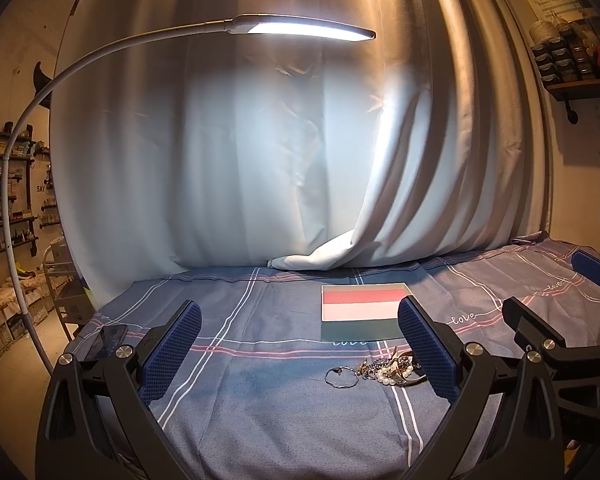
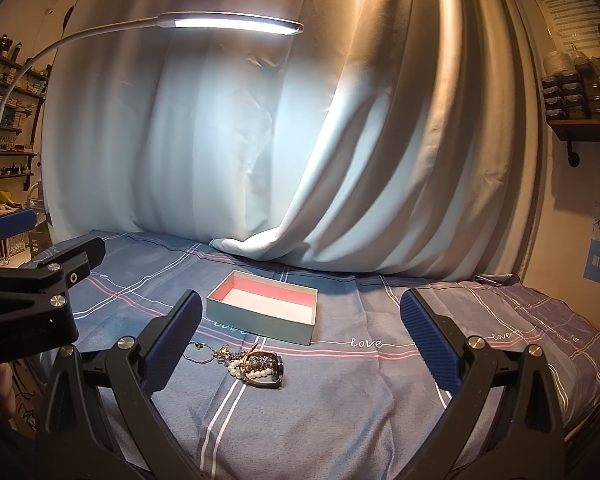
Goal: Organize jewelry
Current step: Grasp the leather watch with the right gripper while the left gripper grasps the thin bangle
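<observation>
- Left wrist view is showing a smartphone (image 1: 110, 338) lying at the left edge of the blue plaid bedsheet (image 1: 260, 400), just beyond the left finger; past that edge the floor is dropping away toward cluttered wall shelves (image 1: 8, 200).
- Left gripper (image 1: 300, 356) is hovering with its blue-padded fingers (image 1: 172, 354) spread wide and holding nothing; a broad bare stretch of sheet is lying between them.
- A white gooseneck lamp (image 1: 312, 29) is arching overhead from the left, glowing above the middle of the bed.
- A pale curtain (image 1: 228, 152) is hanging along the far edge, its hem spilling onto the sheet behind the box.
- An open gift box (image 1: 362, 312) with a pink and white lining is sitting right of centre, its right end hidden behind the right finger.
- The jewelry pile (image 1: 384, 368), a tangle of pearl beads, chains and a thin wire ring, is resting on the sheet just in front of the box, apart from it, touching no finger.
- Right gripper (image 2: 300, 348) is hovering with its fingers (image 2: 430, 344) spread wide and empty; in its own view the pile (image 2: 246, 366) is lying just inside its left finger, with open sheet to the right.
- The sheet's right edge is falling away near a wall shelf (image 2: 584, 92) of small jars.
</observation>
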`<state>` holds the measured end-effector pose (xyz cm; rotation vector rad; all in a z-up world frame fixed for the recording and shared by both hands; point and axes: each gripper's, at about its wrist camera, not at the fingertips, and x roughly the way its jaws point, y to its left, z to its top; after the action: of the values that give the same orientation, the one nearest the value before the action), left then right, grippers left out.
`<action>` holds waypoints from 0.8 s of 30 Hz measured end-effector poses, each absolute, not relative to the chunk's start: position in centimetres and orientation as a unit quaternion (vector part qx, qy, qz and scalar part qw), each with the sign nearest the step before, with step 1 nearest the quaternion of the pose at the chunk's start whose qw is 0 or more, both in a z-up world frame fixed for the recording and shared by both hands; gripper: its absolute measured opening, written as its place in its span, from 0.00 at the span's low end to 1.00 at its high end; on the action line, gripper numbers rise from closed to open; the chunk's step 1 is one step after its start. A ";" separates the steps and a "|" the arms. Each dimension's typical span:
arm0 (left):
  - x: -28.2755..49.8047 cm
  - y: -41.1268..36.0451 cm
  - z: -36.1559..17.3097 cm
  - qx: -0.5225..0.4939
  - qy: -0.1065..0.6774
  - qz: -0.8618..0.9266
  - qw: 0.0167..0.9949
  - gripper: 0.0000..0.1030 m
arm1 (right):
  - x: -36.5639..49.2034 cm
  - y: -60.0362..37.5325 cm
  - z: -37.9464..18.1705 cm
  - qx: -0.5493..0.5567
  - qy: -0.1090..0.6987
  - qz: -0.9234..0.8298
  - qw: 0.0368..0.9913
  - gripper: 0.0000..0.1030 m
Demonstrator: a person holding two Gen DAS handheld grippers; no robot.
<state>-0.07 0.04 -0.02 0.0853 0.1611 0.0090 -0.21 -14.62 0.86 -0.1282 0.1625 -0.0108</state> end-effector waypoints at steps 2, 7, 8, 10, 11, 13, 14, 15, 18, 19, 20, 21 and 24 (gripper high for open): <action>-0.1 0.0 0.0 0.042 0.081 0.006 0.996 0.94 | -0.2 -14.6 0.8 -0.064 0.082 -0.005 0.995 0.95; 0.1 -0.1 -0.1 0.044 0.085 0.003 0.995 0.94 | -0.2 -14.6 0.7 -0.064 0.087 -0.003 0.994 0.95; 0.3 0.0 -0.1 0.043 0.087 0.001 0.995 0.94 | -0.1 -14.7 0.6 -0.064 0.090 -0.003 0.994 0.95; 0.6 0.0 -0.2 0.044 0.093 -0.001 0.995 0.94 | 0.2 -14.8 0.6 -0.062 0.099 0.001 0.993 0.95; 0.9 0.0 -0.3 0.046 0.100 -0.004 0.994 0.94 | 0.7 -14.9 0.7 -0.059 0.111 0.006 0.992 0.95; 2.5 -0.4 -0.7 0.062 0.142 -0.002 0.988 0.94 | 2.6 -14.8 0.8 -0.067 0.161 0.007 0.985 0.95; 4.0 -0.7 -1.1 0.075 0.182 -0.007 0.980 0.94 | 4.1 -14.8 0.6 -0.077 0.200 0.011 0.977 0.95; 5.7 -0.8 -1.5 0.083 0.225 -0.016 0.971 0.94 | 5.7 -14.8 0.3 -0.084 0.243 0.022 0.966 0.95; 11.0 -0.6 -3.5 0.077 0.373 -0.063 0.923 0.94 | 10.0 -15.4 -1.6 -0.081 0.340 0.060 0.935 0.95; 12.4 -0.4 -4.4 0.066 0.402 -0.072 0.910 0.94 | 11.1 -15.7 -2.4 -0.076 0.357 0.061 0.929 0.95; 13.5 -0.1 -5.2 0.060 0.420 -0.072 0.903 0.94 | 12.0 -16.0 -3.1 -0.071 0.370 0.060 0.924 0.95; 14.6 0.0 -6.1 0.057 0.434 -0.065 0.897 0.94 | 12.8 -16.2 -3.7 -0.066 0.380 0.063 0.921 0.95; 17.2 0.6 -8.3 0.047 0.462 -0.054 0.884 0.94 | 14.9 -16.8 -5.3 -0.053 0.404 0.071 0.910 0.95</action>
<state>17.17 0.59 -8.26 0.0969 0.9612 -0.1113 14.94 -16.81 -5.28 -0.1102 0.8328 0.1467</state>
